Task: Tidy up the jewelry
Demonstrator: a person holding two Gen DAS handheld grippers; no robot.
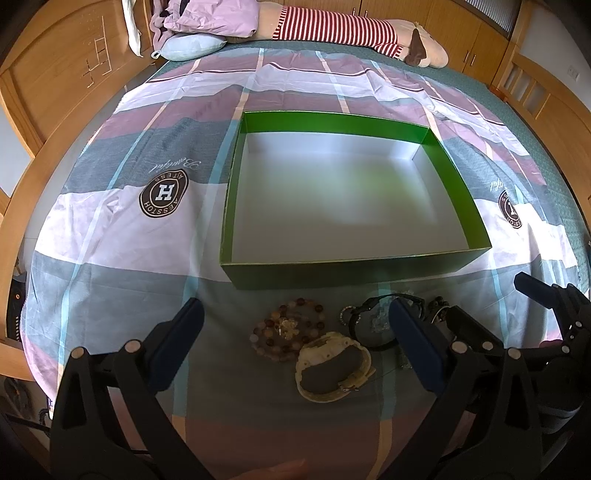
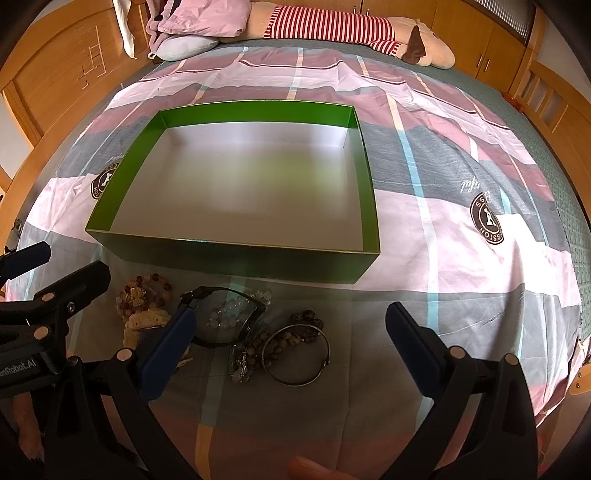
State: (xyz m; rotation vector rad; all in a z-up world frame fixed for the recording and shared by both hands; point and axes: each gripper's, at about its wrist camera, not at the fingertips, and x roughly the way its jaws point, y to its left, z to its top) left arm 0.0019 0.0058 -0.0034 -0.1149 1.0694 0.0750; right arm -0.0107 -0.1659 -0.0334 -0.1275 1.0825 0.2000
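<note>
A green box point(image 1: 332, 271) with a white inside lies open on the bed; it also shows in the right wrist view point(image 2: 236, 258). In front of it lies a pile of jewelry: a brown bead bracelet point(image 1: 288, 328), a cream bangle point(image 1: 332, 369), a black watch point(image 2: 221, 321), clear beads point(image 2: 225, 314), a dark bead bracelet point(image 2: 295, 332) and a metal bangle point(image 2: 299, 358). My left gripper point(image 1: 295, 325) is open above the bead bracelet and cream bangle. My right gripper point(image 2: 291, 325) is open above the metal bangle. Both are empty.
The bed is covered by a pink, grey and white plaid sheet point(image 1: 110, 229). A pillow point(image 1: 192, 46), a lilac blanket point(image 1: 210, 16) and a striped plush toy point(image 1: 351, 33) lie at the far end. Wooden cabinets point(image 1: 55, 74) surround the bed.
</note>
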